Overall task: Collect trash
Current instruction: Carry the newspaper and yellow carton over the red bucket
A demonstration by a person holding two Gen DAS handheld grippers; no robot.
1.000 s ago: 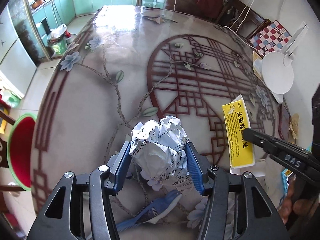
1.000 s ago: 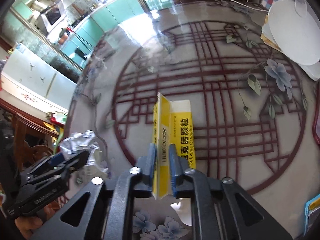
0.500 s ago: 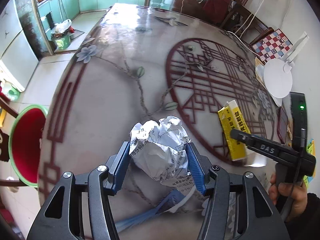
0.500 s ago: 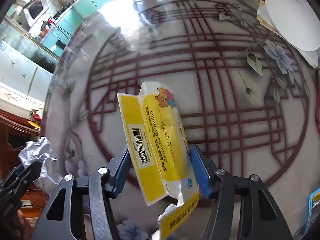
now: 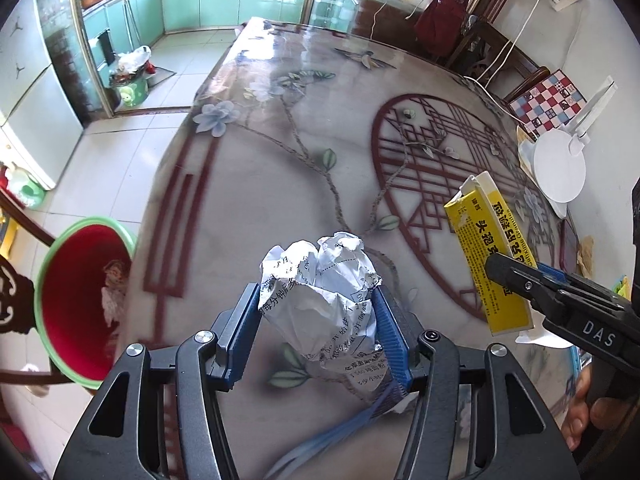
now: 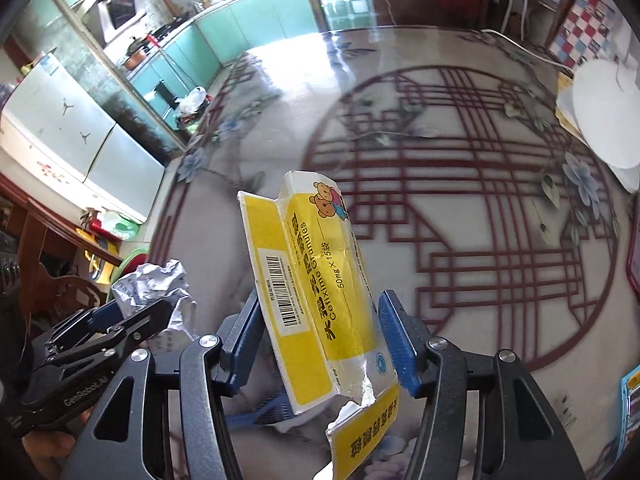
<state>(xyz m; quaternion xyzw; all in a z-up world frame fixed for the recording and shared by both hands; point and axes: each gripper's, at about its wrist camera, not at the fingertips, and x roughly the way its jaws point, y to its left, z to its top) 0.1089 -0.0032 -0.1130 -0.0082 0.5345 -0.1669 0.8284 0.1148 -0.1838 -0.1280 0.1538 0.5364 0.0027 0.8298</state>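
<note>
A crumpled ball of printed white paper (image 5: 320, 292) sits between the blue pads of my left gripper (image 5: 316, 332), which is shut on it above the table (image 5: 260, 200). The ball (image 6: 156, 284) and the left gripper (image 6: 132, 320) also show at the left of the right wrist view. My right gripper (image 6: 320, 332) is shut on a torn yellow medicine box (image 6: 316, 288), held clear of the table with its broad face up. In the left wrist view that box (image 5: 492, 256) hangs at the right in the right gripper (image 5: 520, 280). A red bin with a green rim (image 5: 80, 300) stands on the floor by the table's left edge.
A white round lamp base (image 5: 560, 168) and a checkered board (image 5: 548, 100) lie at the table's far right. A blue plastic strip (image 5: 332, 432) lies on the table under my left gripper. A dark flat phone-like object (image 5: 568, 240) rests near the right edge.
My left gripper carried the paper ball toward the table's left edge, and the red bin looms larger. My right gripper lifted the yellow box off the table, now gripped across its wider side.
</note>
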